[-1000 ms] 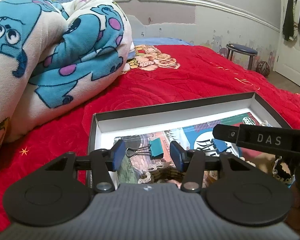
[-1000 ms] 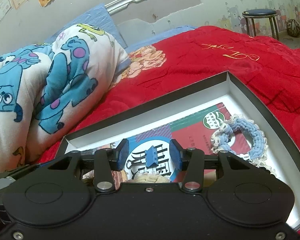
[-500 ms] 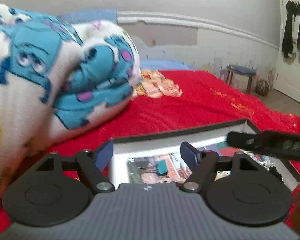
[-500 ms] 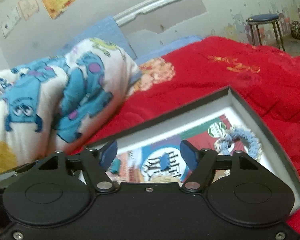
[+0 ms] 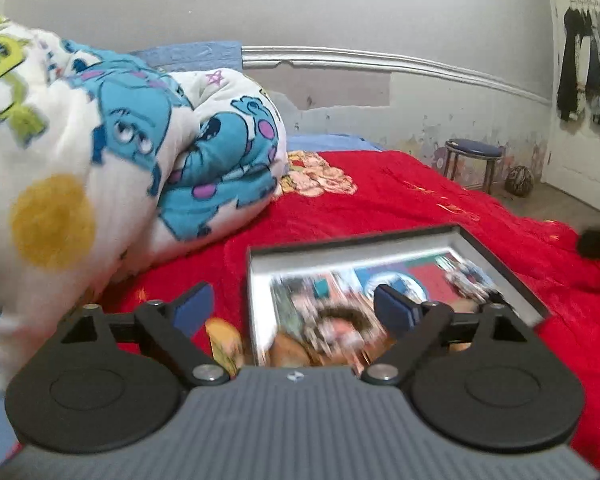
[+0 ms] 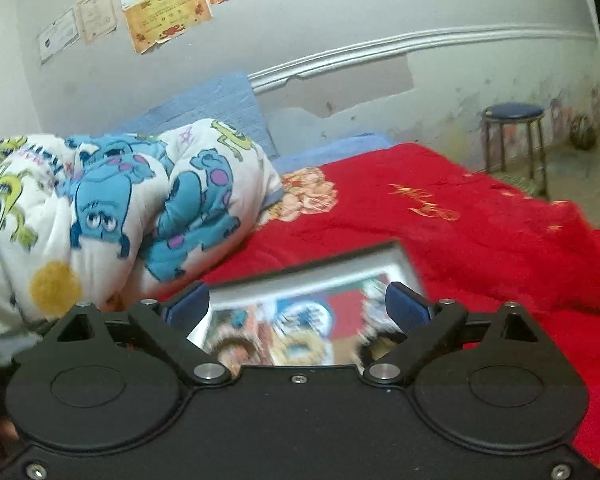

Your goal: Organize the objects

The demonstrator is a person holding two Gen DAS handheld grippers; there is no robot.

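A shallow dark-rimmed box [image 5: 500, 254] lies on the red bedspread [image 5: 400, 200], lined with colourful printed cards and holding small items that are blurred; a teal binder clip [image 5: 321, 287] and a blue crocheted band [image 5: 466, 276] show faintly. The box also shows in the right wrist view [image 6: 404, 264]. My left gripper [image 5: 294, 306] is open and empty, raised above the box's near left corner. My right gripper [image 6: 298, 306] is open and empty, raised above the box.
A rolled cartoon blanket [image 5: 120, 160] lies to the left on the bed. A yellow object [image 5: 224, 342] lies by the box's left edge. A blue stool [image 5: 474, 160] and a ball [image 5: 520, 180] stand by the far wall. A white door is at right.
Both grippers have opened wide, lifted and pulled back from the box. The teal clip and the small blue piece that sat between the fingers are left in the box.
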